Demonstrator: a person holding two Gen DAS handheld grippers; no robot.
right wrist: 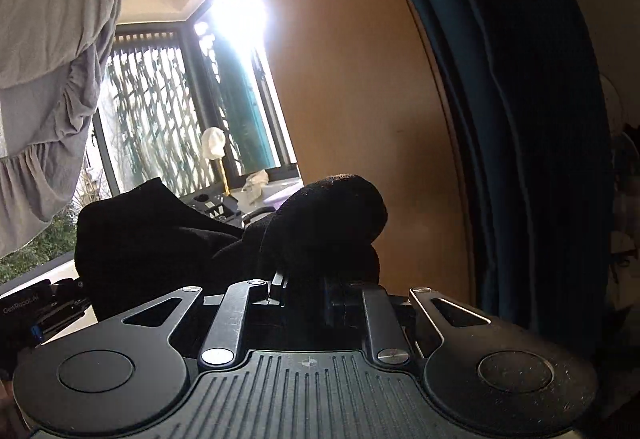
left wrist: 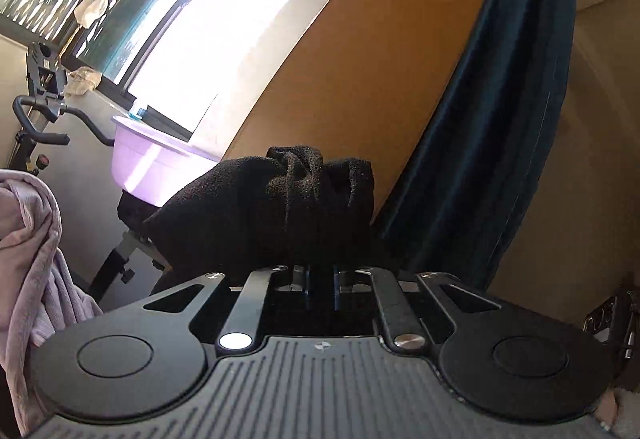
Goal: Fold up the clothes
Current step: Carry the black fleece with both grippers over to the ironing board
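Observation:
A black knitted garment [left wrist: 276, 203] is bunched up over my left gripper [left wrist: 321, 279], which is shut on its fabric and holds it up in the air. In the right wrist view the same black garment [right wrist: 324, 215] mounds over my right gripper [right wrist: 306, 293], which is shut on another part of it. The cloth sags between the two grippers and drapes to the left [right wrist: 140, 231]. The fingertips of both grippers are hidden by the cloth. The left gripper's body shows at the lower left of the right wrist view [right wrist: 44, 307].
A pink garment [left wrist: 32, 259] hangs at the left. A lilac tub [left wrist: 152, 163] sits on a stand by the window, with an exercise bike [left wrist: 36, 119] beside it. A dark blue curtain [left wrist: 500, 99] and an orange-brown panel [left wrist: 360, 59] stand ahead. Grey cloth [right wrist: 48, 79] hangs at upper left.

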